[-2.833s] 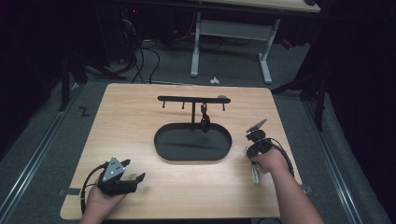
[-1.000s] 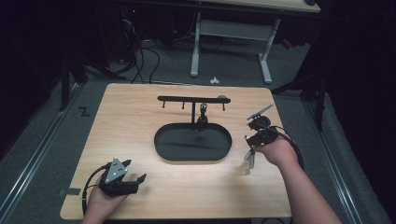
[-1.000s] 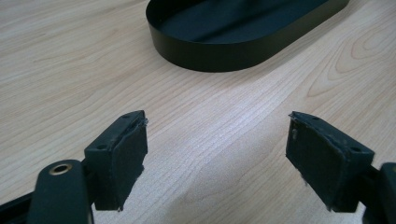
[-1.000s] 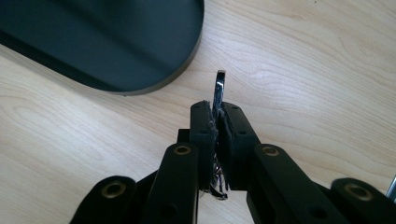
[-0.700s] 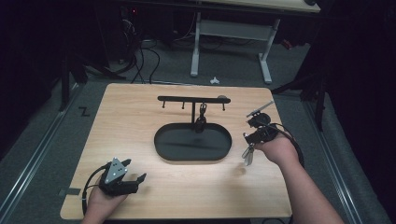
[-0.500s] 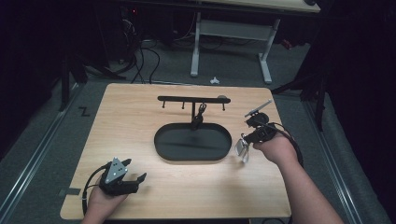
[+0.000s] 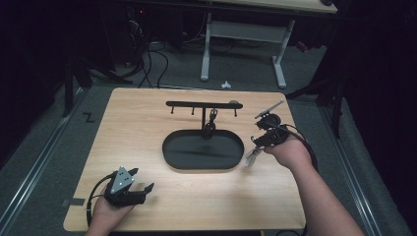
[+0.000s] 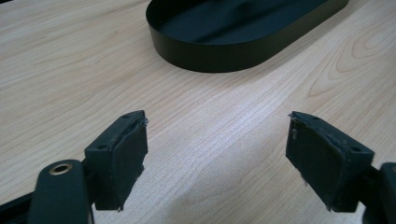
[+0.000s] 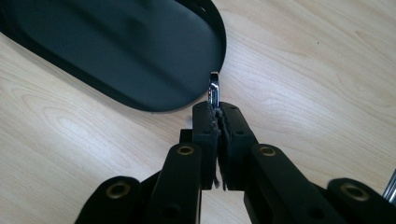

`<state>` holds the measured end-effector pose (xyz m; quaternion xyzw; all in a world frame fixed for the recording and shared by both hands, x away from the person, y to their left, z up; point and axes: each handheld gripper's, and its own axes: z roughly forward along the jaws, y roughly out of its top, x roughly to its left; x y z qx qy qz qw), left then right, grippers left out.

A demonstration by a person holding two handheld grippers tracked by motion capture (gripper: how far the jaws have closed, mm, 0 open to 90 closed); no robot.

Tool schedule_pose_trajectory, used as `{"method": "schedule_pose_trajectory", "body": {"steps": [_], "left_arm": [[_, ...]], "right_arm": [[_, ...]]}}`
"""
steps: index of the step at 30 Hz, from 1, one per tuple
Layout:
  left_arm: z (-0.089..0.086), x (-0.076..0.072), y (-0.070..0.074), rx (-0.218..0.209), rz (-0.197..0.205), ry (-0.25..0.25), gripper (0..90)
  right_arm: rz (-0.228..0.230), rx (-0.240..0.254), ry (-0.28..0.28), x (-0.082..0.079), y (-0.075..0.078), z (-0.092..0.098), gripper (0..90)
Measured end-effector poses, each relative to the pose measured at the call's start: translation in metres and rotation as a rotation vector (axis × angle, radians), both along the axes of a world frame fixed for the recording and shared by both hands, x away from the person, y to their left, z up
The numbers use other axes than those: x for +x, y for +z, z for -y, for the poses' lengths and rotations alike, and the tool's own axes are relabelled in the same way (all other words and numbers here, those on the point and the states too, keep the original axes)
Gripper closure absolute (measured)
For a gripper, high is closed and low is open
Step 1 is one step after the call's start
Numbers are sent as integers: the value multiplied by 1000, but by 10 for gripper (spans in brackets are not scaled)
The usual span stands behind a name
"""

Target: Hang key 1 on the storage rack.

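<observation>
- Metal piece, thin, shiny and silver, is clenched between the pads of the right tongs; its tip sticks out just past the pads. Whether it is a key, a clip or something else cannot be told.
- Seen from the high view, the piece hangs down from the right tongs, just beside the right end of the tray and above the worktop.
- Right hand holds those tongs, reaching in from the lower right.
- Black oval tray sits at the middle of the wooden worktop; it is the base of a black hook rack shaped like a T.
- A dark item hangs from one hook beside the post.
- Left tongs rest near the front left corner of the worktop, held by the left hand.
- In the left gripper view the left tongs stand released, wide apart, with bare wood between them and the tray farther ahead.
</observation>
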<state>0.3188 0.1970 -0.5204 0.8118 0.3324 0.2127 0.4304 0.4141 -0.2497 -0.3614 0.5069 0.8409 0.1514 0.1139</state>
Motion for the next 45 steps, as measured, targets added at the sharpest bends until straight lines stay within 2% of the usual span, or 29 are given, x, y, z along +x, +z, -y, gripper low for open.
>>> {"method": "schedule_pose_trajectory", "body": {"steps": [12, 30, 45], "left_arm": [[-4, -1, 1, -7, 1, 9, 215], [-7, 0, 0, -8, -1, 9, 219], [-8, 0, 1, -8, -1, 5, 220]], "right_arm": [[25, 17, 8, 6, 16, -10, 864], [39, 14, 47, 19, 25, -34, 864], [57, 34, 74, 29, 35, -55, 864]]}}
